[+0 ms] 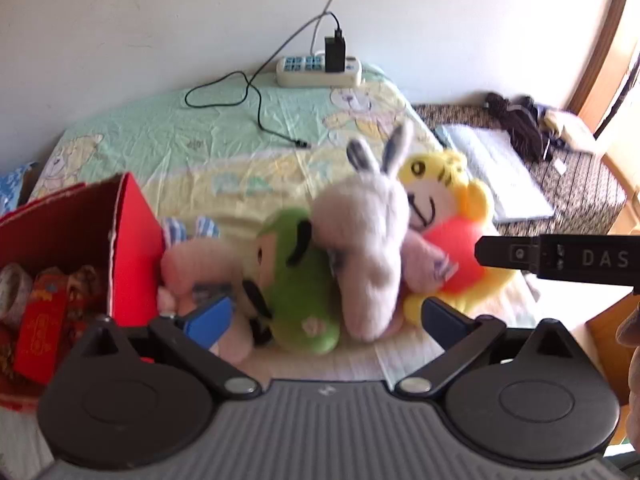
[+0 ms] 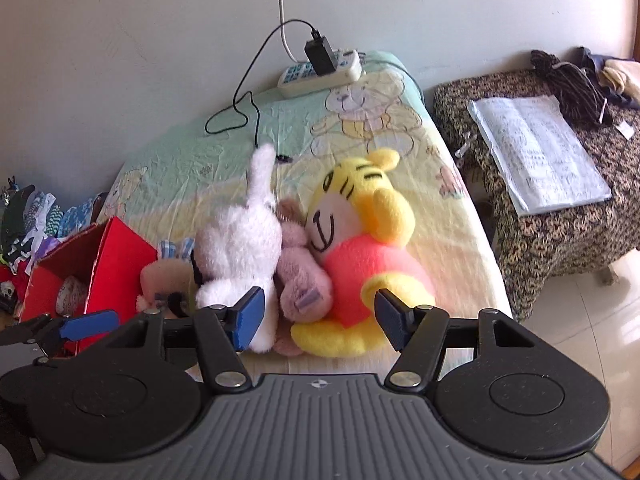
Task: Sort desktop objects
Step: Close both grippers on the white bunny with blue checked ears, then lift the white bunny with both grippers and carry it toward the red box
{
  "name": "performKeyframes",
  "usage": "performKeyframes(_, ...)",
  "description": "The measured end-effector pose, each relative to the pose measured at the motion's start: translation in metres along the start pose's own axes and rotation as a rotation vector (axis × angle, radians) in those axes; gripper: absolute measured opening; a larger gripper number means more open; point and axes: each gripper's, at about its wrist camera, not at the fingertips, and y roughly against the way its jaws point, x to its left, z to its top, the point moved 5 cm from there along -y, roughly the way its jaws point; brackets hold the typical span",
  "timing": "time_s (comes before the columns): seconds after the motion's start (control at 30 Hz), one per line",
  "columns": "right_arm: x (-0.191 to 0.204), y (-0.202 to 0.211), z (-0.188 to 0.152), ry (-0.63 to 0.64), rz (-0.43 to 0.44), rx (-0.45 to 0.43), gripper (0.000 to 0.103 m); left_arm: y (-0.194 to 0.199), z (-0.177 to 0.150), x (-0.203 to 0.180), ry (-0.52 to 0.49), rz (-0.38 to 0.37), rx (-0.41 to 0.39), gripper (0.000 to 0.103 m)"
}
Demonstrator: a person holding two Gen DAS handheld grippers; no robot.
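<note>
A pile of plush toys lies on the cartoon bedsheet [image 1: 200,140]. In the left wrist view, a green plush [image 1: 298,296] and a white rabbit [image 1: 368,248] sit between the fingers of my open left gripper [image 1: 326,318]. A pink plush [image 1: 192,264] lies against the red box [image 1: 134,248]. The right gripper's black housing [image 1: 560,258] enters from the right. In the right wrist view, my right gripper [image 2: 320,318] stands open at the near side of a mauve plush [image 2: 300,276] and the yellow tiger [image 2: 360,240], with the white rabbit [image 2: 240,248] on the left.
The red box [image 2: 120,260] holds red envelopes [image 1: 38,320] and tape rolls. A power strip [image 2: 320,74] with a charger and black cable lies at the far end by the wall. To the right, a patterned side table [image 2: 560,220] carries papers [image 2: 536,148] and dark clothing.
</note>
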Motion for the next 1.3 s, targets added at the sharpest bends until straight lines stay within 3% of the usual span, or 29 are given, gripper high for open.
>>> performKeyframes(0.1,-0.004,-0.008,0.019,-0.006,0.025,-0.007,0.065,-0.013,0.016,0.001,0.024,-0.080,0.022,0.097)
performKeyframes(0.2,-0.015,-0.013,0.031,-0.002,-0.035,-0.037,0.064,-0.023,0.024,-0.008,0.037,-0.154,0.048,0.089)
performKeyframes(0.33,-0.017,-0.023,0.033,-0.046,0.084,0.006,0.061,-0.035,0.026,-0.021,0.003,-0.144,0.042,0.085)
performKeyframes(0.47,0.001,-0.035,0.030,-0.001,0.128,0.031,0.061,-0.049,0.018,-0.017,0.042,-0.187,0.091,0.084)
performKeyframes(0.63,0.018,-0.055,0.029,-0.023,0.232,0.101,0.062,-0.054,0.015,-0.013,0.031,-0.192,0.092,0.086)
performKeyframes(0.7,0.027,-0.062,0.028,0.004,0.225,0.112,0.065,-0.058,0.016,-0.016,0.022,-0.197,0.080,0.086)
performKeyframes(0.77,0.033,-0.070,0.025,0.046,0.194,0.118,0.068,-0.067,0.014,-0.015,0.032,-0.187,0.095,0.080)
performKeyframes(0.87,0.032,-0.080,0.021,0.017,0.231,0.154,0.071,-0.079,0.008,-0.010,0.058,-0.221,0.139,0.070)
performKeyframes(1.03,0.027,-0.081,0.022,-0.003,0.235,0.151,0.073,-0.082,0.007,-0.012,0.036,-0.219,0.128,0.057)
performKeyframes(1.13,0.022,-0.081,0.022,-0.025,0.282,0.157,0.062,-0.085,0.009,-0.014,0.023,-0.221,0.124,0.049)
performKeyframes(1.3,0.005,-0.081,0.020,-0.143,0.351,0.175,0.056,-0.084,0.013,-0.015,0.011,-0.231,0.114,0.043)
